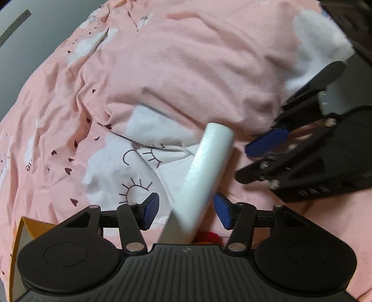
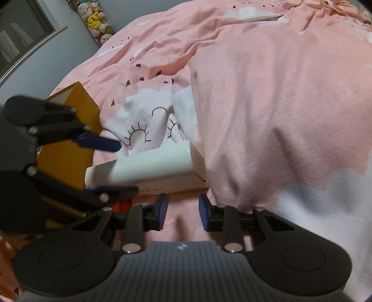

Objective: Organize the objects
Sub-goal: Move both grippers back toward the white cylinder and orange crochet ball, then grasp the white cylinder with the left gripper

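A white cylinder-shaped bottle (image 1: 204,176) lies tilted between the open fingers of my left gripper (image 1: 187,212); the blue pads stand apart from its sides. In the right wrist view the same bottle (image 2: 144,166) lies across a white box (image 2: 172,184), with the left gripper (image 2: 109,167) open around its near end. My right gripper (image 2: 182,215) is open and empty, just in front of the box, above the pink bedding. It shows at the right of the left wrist view (image 1: 260,160).
A pink duvet (image 2: 267,97) with white cloud prints bulges high on the right. An orange box (image 2: 69,148) stands at the left; its edge shows in the left wrist view (image 1: 22,234). Plush toys (image 2: 96,21) hang on the far wall.
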Motion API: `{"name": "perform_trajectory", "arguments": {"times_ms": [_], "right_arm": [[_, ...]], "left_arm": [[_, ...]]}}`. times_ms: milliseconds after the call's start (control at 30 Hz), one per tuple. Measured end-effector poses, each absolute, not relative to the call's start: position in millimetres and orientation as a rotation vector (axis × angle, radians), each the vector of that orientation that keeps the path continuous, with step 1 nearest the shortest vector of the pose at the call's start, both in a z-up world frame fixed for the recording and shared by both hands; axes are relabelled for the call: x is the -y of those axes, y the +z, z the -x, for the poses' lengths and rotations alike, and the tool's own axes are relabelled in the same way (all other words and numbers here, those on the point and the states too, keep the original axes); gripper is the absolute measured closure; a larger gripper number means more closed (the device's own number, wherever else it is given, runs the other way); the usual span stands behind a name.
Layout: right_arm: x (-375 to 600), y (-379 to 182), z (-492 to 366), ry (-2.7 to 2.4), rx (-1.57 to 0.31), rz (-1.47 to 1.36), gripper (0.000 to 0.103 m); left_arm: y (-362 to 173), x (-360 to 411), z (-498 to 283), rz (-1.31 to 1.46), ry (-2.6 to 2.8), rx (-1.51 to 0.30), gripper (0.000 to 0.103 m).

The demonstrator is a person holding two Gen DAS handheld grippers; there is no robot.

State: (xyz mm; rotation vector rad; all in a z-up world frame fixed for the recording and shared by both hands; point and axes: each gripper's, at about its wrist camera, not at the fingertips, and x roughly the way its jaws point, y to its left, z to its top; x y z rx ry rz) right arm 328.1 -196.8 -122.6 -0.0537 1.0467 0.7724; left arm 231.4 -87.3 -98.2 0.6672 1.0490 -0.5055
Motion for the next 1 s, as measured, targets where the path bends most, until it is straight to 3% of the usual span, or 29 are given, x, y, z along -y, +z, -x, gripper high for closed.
{"name": "perform_trajectory", "arguments": {"times_ms": [67, 233, 333, 667, 1000], "right_arm": [[196, -125, -330, 0.776, -1.055, 0.050, 0.071], [194, -129, -333, 0.776, -1.067, 0.039, 0.071], [193, -130, -334, 0.773, -1.072, 0.042, 0.072], [192, -125, -327, 0.792, -1.040, 0.060, 0.072], [170, -113, -302, 1.011, -0.988, 0.136, 0.071]], "left_arm": [[-102, 87, -237, -0.662, -0.531, -1.069, 0.039], [-112, 87, -243, -0.642, -0.580, -1.114, 0.058], [-114, 88, -240, -0.633, -0.591, -1.108, 0.062], [-86, 80, -228, -0.591, -0.488, -1.002, 0.070], [-9, 56, -214, -0.467, -0.416, -0.907, 0.070]]}}
